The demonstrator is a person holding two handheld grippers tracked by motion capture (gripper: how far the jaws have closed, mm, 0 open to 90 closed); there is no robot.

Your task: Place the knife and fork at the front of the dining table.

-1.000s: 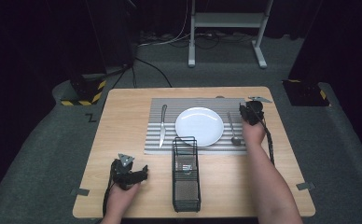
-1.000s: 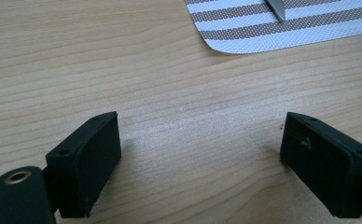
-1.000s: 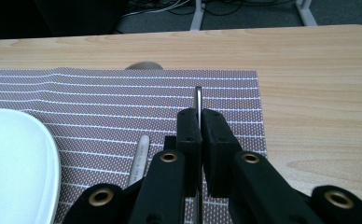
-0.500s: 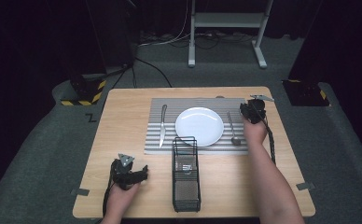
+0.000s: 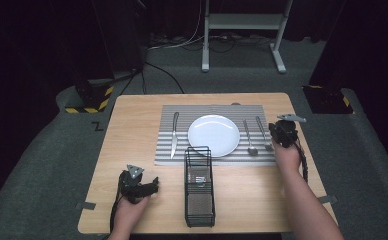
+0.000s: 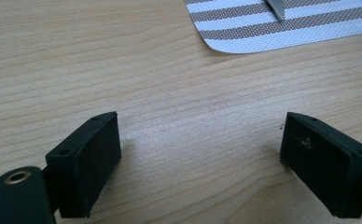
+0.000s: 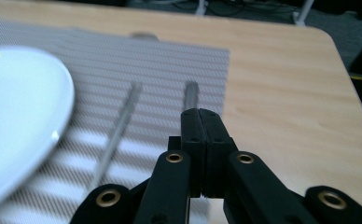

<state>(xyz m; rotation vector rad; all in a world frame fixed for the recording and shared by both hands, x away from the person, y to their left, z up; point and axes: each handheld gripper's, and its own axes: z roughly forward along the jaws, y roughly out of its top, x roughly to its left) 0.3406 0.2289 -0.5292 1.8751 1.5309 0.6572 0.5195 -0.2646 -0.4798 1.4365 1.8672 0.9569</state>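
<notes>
The right gripper (image 5: 283, 134) hovers at the right edge of the striped placemat (image 5: 217, 112), jaws clenched together with nothing between them; they have just been closing; the fork (image 5: 263, 133) lies flat on the mat just beside it, next to the spoon (image 5: 249, 137) and right of the white plate (image 5: 214, 135); the fork looks like thin, stiff, light metal, probably slippery, so it is best pinched across the handle near its middle, from above; the left gripper (image 5: 141, 186) rests on the wooden table (image 5: 132, 130) near the wire basket (image 5: 199, 187), jaws spread and empty; the knife (image 5: 174, 134) lies left of the plate
</notes>
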